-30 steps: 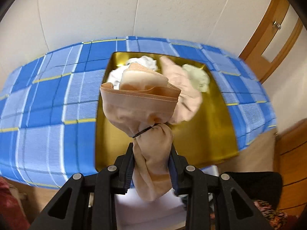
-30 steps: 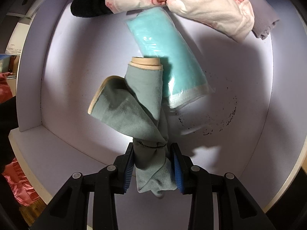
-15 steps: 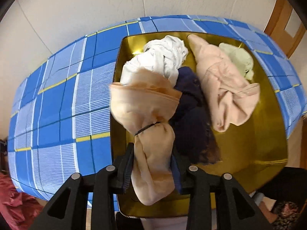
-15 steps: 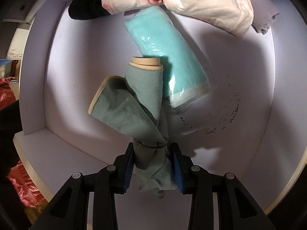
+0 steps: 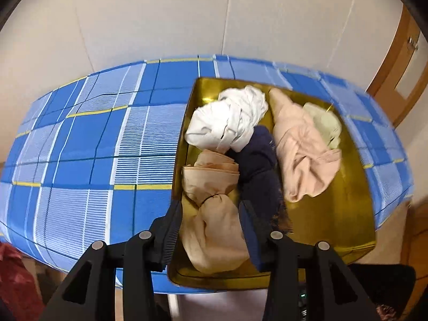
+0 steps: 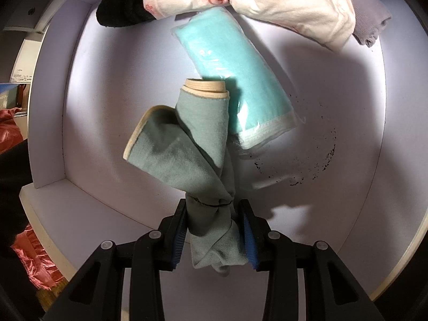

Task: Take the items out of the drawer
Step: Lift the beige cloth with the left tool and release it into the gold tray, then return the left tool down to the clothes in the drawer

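While the peach bundle (image 5: 211, 214) lies at the gold tray's (image 5: 334, 214) near left corner, the left gripper (image 5: 211, 230) spreads its jaws around it, pads apart from the cloth. Over the white drawer (image 6: 334, 85), the right gripper (image 6: 215, 231) pinches a grey-green bundle (image 6: 192, 144).

A blue cloth (image 5: 88, 165) checked with white and yellow lines lies under a gold tray (image 5: 337, 222). In the tray: a tan bundle (image 5: 211, 214), a white one (image 5: 230, 123), a navy one (image 5: 262, 160), a pink one (image 5: 302, 157), a pale green one (image 5: 323, 120). In the white drawer (image 6: 347, 123): a grey-green bundle (image 6: 192, 147) edged in cream, a turquoise towel (image 6: 235, 77), a black sock (image 6: 120, 8), a cream bundle (image 6: 289, 2) with red print.
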A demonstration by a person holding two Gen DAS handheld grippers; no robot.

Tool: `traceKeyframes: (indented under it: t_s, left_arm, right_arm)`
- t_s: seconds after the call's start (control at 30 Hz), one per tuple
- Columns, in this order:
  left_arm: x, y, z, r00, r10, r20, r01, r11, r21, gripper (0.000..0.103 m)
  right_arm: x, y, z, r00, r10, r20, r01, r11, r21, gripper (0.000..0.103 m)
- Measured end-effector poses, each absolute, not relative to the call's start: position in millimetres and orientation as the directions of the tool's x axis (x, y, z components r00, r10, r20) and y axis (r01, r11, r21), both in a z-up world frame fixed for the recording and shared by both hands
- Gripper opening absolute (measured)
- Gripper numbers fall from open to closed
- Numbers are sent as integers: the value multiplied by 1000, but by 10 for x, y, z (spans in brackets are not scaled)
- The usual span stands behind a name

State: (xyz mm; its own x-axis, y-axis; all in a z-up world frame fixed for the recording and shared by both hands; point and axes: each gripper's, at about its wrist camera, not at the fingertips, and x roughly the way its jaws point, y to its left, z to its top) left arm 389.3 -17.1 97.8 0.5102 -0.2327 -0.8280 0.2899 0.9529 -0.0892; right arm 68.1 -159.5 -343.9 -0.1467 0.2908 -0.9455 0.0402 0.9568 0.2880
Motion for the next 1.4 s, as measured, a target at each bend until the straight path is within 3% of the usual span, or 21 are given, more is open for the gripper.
traceKeyframes:
  t_s: [0.3,0.83,1.4]
  left_arm:
    - [3457,-59,1016,552,-336,-763,323,930,-176,44]
    - [2969,-162,869,599,-219,-770,310,950,-29,44]
    - [2380,-240,448,574,-248,-780,347,937,-42,44]
  right_arm:
    - [668,-1581,-3420,-145,288,-947,39,958,286,39]
    - [663,-1572,-3429,-143,288,-947,41,958,285,39]
    - [665,-1564,-3425,-144,281,-949,34,960,279,39]
